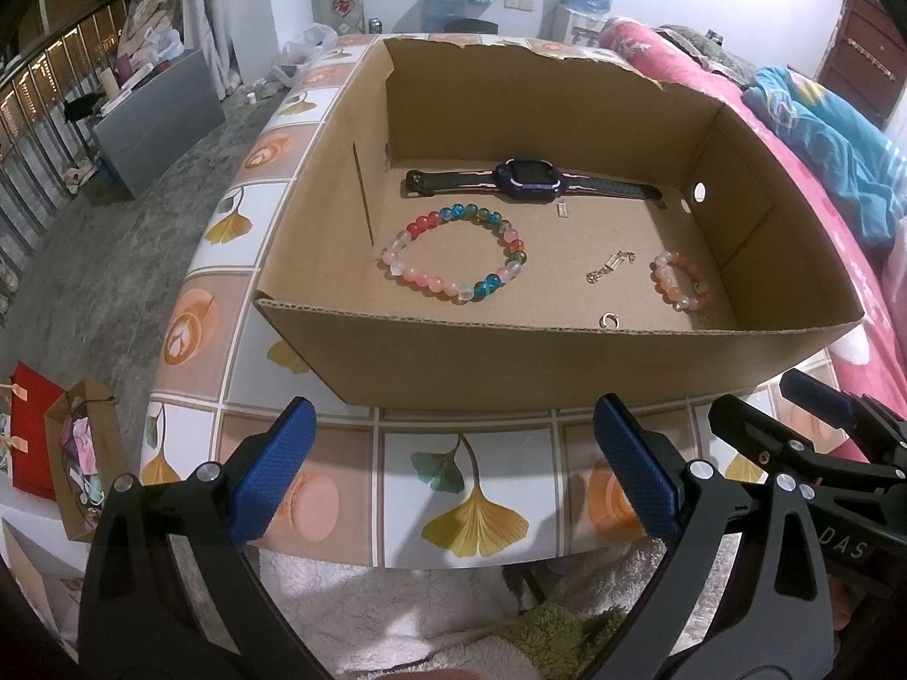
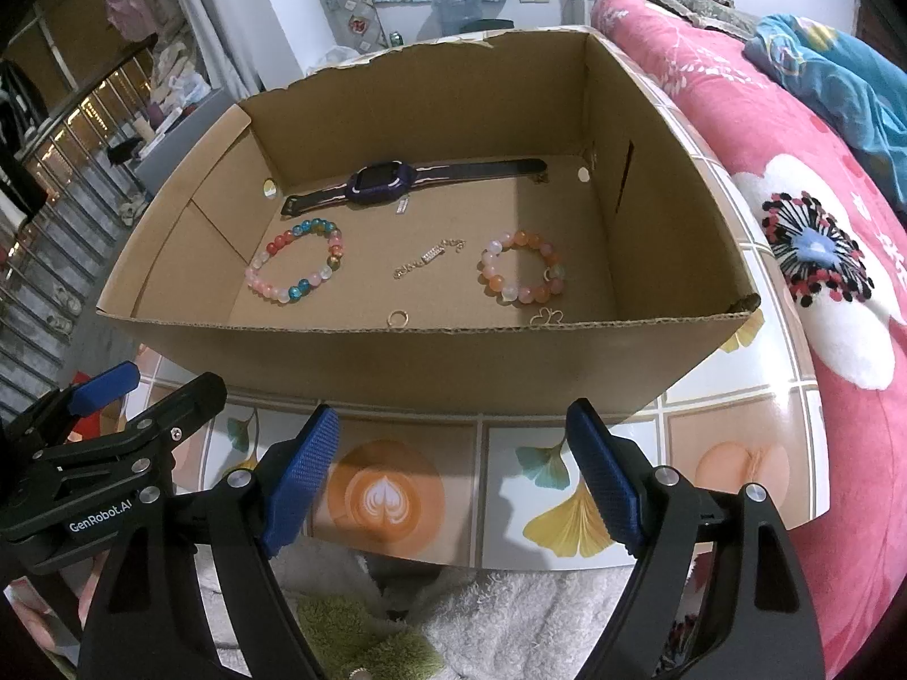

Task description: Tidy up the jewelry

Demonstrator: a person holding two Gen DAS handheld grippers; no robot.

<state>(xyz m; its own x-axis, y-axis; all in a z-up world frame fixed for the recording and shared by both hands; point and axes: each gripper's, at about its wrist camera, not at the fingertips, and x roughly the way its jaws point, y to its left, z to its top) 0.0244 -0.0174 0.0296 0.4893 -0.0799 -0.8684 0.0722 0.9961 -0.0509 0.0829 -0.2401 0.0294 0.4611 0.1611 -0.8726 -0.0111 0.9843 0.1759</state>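
An open cardboard box stands on a tiled table. On its floor lie a purple smartwatch, a multicolour bead bracelet, a pink-orange bead bracelet, a thin chain, a small ring, a small tag and a wire butterfly charm. My left gripper and right gripper are open and empty, side by side before the box's near wall.
The tiled table has ginkgo and latte prints; its near edge lies just under my fingers. A pink floral quilt lies to the right. The floor drops off left, with a red bag.
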